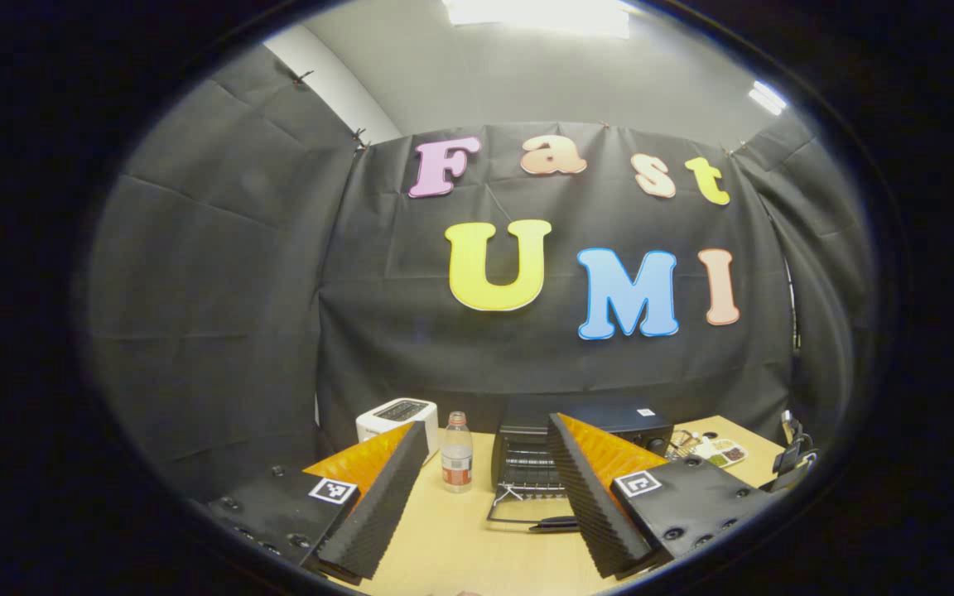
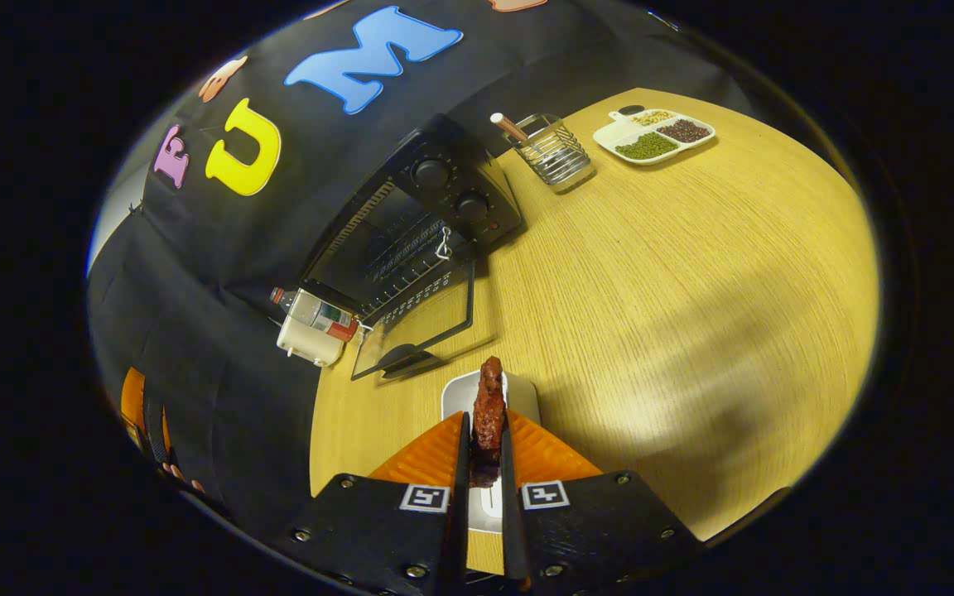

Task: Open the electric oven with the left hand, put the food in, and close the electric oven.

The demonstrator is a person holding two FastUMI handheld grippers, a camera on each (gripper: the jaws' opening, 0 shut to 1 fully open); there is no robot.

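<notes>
The black electric oven (image 1: 601, 411) stands at the back of the wooden table with its glass door (image 1: 518, 507) folded down flat and the wire rack inside showing. My left gripper (image 1: 487, 425) hovers open and empty in front of it, a short way back from the door's handle. In the right gripper view the oven (image 2: 444, 186) and its lowered door (image 2: 419, 323) lie ahead to the left. My right gripper (image 2: 485, 424) is shut on a reddish-brown piece of meat (image 2: 490, 401), held upright over a small white plate (image 2: 524, 396).
A white toaster (image 1: 398, 412) and a plastic bottle (image 1: 456, 454) stand left of the oven. A wire utensil holder (image 2: 561, 151) and a divided tray of beans (image 2: 655, 136) sit to its right. Bare wooden tabletop (image 2: 676, 314) spreads out on the right.
</notes>
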